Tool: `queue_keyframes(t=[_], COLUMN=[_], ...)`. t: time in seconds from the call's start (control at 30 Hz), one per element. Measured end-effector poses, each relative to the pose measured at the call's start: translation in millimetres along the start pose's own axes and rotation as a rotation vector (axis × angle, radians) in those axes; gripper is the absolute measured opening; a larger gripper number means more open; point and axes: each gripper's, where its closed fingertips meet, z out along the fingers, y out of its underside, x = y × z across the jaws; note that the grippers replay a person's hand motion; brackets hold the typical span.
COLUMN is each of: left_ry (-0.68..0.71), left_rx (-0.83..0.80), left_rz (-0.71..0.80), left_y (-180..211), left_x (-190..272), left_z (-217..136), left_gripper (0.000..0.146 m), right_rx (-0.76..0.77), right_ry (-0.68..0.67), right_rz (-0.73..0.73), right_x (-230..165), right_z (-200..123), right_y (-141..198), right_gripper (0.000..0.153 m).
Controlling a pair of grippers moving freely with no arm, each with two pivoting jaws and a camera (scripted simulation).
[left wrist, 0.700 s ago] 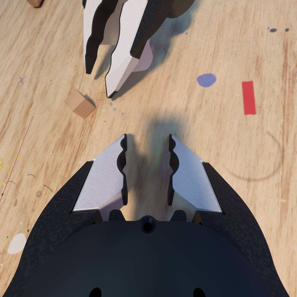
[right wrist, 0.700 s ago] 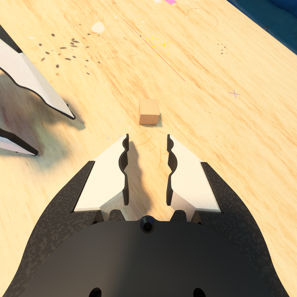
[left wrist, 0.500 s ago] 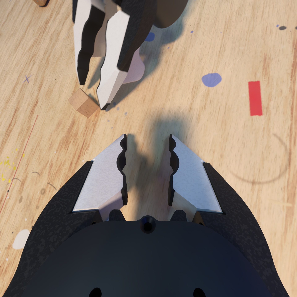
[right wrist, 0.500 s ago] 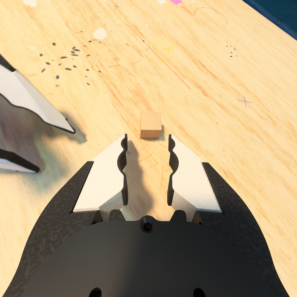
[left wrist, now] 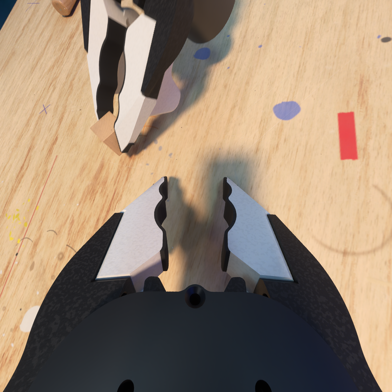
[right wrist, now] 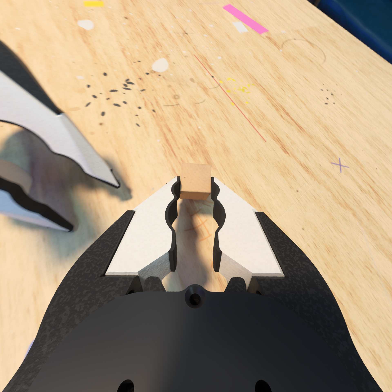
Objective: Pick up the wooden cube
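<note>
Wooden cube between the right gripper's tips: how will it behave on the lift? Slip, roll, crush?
The wooden cube looks solid and stiff, so crushing seems unlikely. Its flat sides meet the fingertips squarely, so rolling seems unlikely too. Only the very tips of the right gripper hold it, so it may pivot or slip if lifted fast.

We see a pale wooden tabletop (right wrist: 275, 191) with strong grain, spattered and marked: a red strip (left wrist: 347, 135), blue-violet blots (left wrist: 286, 110), a pink strip (right wrist: 245, 19), a scrap of yellow tape (right wrist: 93, 3), black flecks (right wrist: 114, 93), yellow specks (right wrist: 239, 89), a thin red line (right wrist: 229, 97) and faint ring stains (left wrist: 360, 244). Warm light casts soft shadows across the boards. Past the far edge lies something dark blue (right wrist: 360, 23), perhaps floor or cloth.
</note>
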Motion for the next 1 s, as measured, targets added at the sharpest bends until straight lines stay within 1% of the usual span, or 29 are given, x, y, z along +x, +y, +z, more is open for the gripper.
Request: queue_keyframes(t=[0.1, 0.23, 0.43, 0.6, 0.77, 0.9, 1.0], left_ry=[-0.016, -0.046, -0.051, -0.068, -0.073, -0.079, -0.079], left_rx=[0.000, -0.002, 0.004, -0.024, -0.024, -0.018, -0.017], left_rz=[-0.009, -0.005, -0.001, -0.004, -0.010, 0.001, 0.000], left_y=[0.2, 0.3, 0.6, 7.9, 8.8, 5.7, 5.6], left_x=[-3.2, -7.6, -9.4, -14.5, -15.6, -14.6, -14.7], left_z=[0.5, 1.2, 1.4, -4.4, -4.9, -2.0, -1.8], left_gripper=[0.054, 0.053, 0.052, 0.052, 0.052, 0.049, 0.049], right_rx=[0.044, 0.126, 0.136, 0.104, 0.099, 0.088, 0.065], right_ry=[-0.041, -0.167, -0.288, -0.280, -0.285, -0.309, -0.307], right_rz=[-0.037, -0.088, -0.213, -0.248, -0.230, -0.207, -0.227], right_x=[-9.3, -35.5, -68.1, -70.3, -69.9, -76.1, -81.0], right_z=[-16.3, -42.2, -61.3, -61.5, -59.2, -55.0, -49.9], right_y=[-8.2, -26.0, -33.1, -27.1, -25.9, -25.8, -23.3], right_gripper=[0.028, 0.028, 0.028, 0.028, 0.028, 0.028, 0.028])
